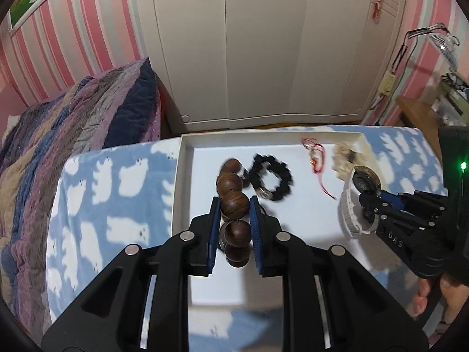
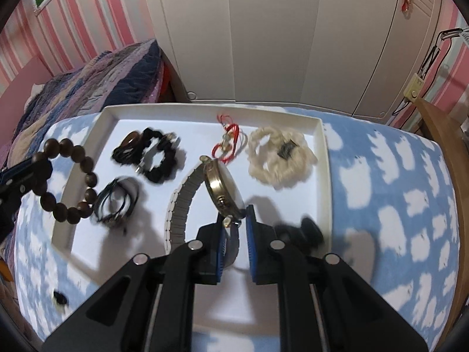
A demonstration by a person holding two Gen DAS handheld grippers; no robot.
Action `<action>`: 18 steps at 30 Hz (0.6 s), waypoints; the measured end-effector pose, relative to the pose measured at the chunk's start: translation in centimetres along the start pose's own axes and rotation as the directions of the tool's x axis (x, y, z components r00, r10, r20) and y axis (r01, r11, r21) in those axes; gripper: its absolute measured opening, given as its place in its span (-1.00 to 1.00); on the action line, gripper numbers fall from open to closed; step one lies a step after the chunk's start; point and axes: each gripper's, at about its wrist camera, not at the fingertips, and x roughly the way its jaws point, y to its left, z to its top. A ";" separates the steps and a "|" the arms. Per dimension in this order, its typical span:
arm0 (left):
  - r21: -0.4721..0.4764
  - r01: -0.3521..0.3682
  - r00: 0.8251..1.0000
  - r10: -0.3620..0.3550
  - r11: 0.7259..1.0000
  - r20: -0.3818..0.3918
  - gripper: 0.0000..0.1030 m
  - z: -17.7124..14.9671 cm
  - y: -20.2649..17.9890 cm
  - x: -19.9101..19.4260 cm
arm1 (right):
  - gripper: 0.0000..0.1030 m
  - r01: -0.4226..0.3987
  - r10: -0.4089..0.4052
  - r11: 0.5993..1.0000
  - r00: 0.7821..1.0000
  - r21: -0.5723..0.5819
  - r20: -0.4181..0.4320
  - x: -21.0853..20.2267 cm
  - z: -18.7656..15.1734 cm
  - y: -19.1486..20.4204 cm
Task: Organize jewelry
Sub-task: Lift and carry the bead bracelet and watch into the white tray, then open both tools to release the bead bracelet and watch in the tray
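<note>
Two claws are each carrying a piece above the white tray (image 2: 322, 152), so the sorting looks partway done, by my reading. At lower centre of the left wrist view, the left claw (image 1: 234, 208) pinches the wooden bead bracelet (image 1: 233, 204) between its blue pads, the beads hanging over the tray's left part. At lower centre of the right wrist view, the right claw (image 2: 236, 220) is pressed onto the edge of the watch (image 2: 218, 182), whose metal band curves down to the left.

Already lying in the tray in the right wrist view: a black scrunchie (image 2: 162, 158) at upper left, a dark corded bracelet (image 2: 117, 202) below it, a red string charm (image 2: 228, 140) at top centre, and a fluffy cream scrunchie (image 2: 278, 155) at upper right. What remains seems to be setting down the two held pieces.

Motion blur smears most items. A small dark thing (image 2: 60, 297) on the blue cloud blanket (image 2: 395, 205) at lower left, and a dark round shape (image 2: 310, 231) right of the right claw, cannot be identified.
</note>
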 end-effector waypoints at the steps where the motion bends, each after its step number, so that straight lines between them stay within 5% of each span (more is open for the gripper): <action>1: 0.004 -0.002 1.000 0.002 1.000 -0.005 -0.65 0.2 0.1 0.6 | -0.75 0.006 -0.006 1.000 1.000 0.004 -0.006 0.7 0.4 0.0; 8: 0.031 -0.069 0.998 0.070 0.997 -0.012 -0.65 1.8 0.6 4.8 | -0.75 0.057 -0.057 0.998 0.998 0.013 -0.026 4.5 3.3 0.2; 18: 0.011 -0.027 0.999 0.027 1.000 -0.028 -0.64 2.1 0.8 7.2 | -0.74 0.051 -0.049 0.998 0.997 0.037 -0.065 7.3 4.3 -0.4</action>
